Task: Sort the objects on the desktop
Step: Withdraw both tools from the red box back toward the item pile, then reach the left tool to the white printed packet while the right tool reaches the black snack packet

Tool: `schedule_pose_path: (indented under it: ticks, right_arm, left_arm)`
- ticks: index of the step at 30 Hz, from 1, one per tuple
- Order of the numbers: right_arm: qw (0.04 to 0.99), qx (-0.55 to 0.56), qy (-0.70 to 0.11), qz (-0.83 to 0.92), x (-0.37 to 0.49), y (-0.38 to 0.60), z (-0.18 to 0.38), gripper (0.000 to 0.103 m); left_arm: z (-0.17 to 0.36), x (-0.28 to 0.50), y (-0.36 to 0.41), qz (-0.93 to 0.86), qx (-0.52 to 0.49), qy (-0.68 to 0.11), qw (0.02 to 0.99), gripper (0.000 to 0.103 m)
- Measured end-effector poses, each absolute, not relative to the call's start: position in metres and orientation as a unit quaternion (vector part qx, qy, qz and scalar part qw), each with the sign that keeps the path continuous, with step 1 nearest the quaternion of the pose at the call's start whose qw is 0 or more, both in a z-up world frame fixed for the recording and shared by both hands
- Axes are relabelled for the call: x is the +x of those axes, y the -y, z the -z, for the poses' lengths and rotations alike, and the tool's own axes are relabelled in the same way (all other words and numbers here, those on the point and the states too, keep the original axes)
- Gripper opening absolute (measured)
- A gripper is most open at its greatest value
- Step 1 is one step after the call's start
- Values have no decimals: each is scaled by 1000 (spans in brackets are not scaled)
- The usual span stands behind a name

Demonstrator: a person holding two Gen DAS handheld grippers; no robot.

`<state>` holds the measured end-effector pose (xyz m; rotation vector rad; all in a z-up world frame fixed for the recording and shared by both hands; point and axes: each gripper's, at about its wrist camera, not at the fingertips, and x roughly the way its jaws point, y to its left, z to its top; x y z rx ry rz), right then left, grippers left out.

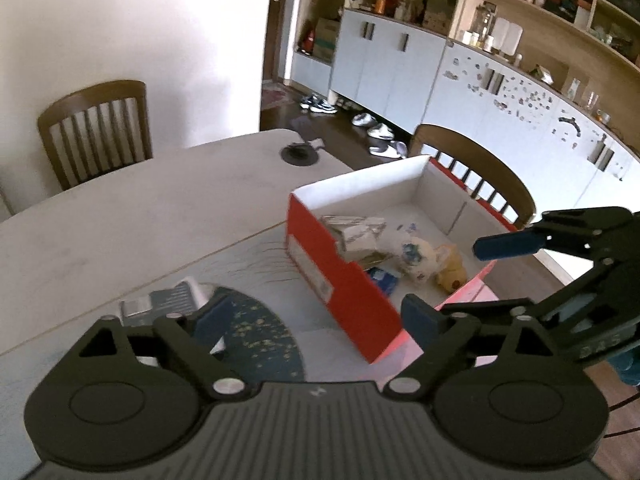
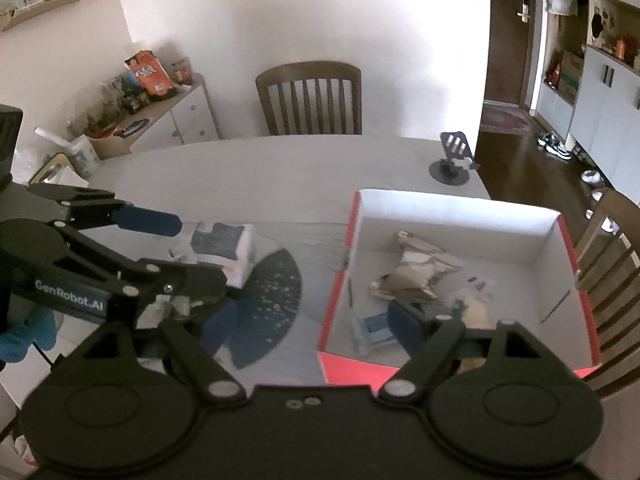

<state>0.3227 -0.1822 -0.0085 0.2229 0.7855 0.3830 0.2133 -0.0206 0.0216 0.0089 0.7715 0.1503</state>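
Note:
A red shoebox (image 1: pixel 340 276) (image 2: pixel 334 300) with a white inside stands on the table. It holds crumpled paper (image 1: pixel 356 232) (image 2: pixel 416 272), a pale plush toy (image 1: pixel 420 256) (image 2: pixel 476 308) and a small blue packet (image 1: pixel 384 278) (image 2: pixel 372 328). A white-and-blue packet (image 1: pixel 168 300) (image 2: pixel 228 244) lies on a dark round mat (image 1: pixel 260 336) (image 2: pixel 272 292) left of the box. My left gripper (image 1: pixel 316 316) (image 2: pixel 200 250) is open over the mat, holding nothing. My right gripper (image 2: pixel 314 320) (image 1: pixel 464 276) is open over the box's near edge, also holding nothing.
A phone stand (image 1: pixel 298 152) (image 2: pixel 454 160) sits at the table's far corner. Wooden chairs (image 2: pixel 310 100) (image 1: pixel 480 176) stand at the far side and beside the box. A cluttered sideboard (image 2: pixel 160 120) is at the back left.

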Motion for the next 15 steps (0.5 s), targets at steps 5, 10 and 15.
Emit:
schedule_pose_path:
  ticks: [5,10,15]
  right_arm:
    - [906,98,-369,-186,319,162,3,85]
    - [905,91,-371,-187,317,138,4,86]
    - [903,83,-374,-195,314,112,6,86]
  left_arm:
    - [-21,193,2,-84,-7,-369,925,103]
    - [-22,176,-17,-94,-18,-368,925,103]
    - [-22,161,-38,-107,-26,-368,923,103]
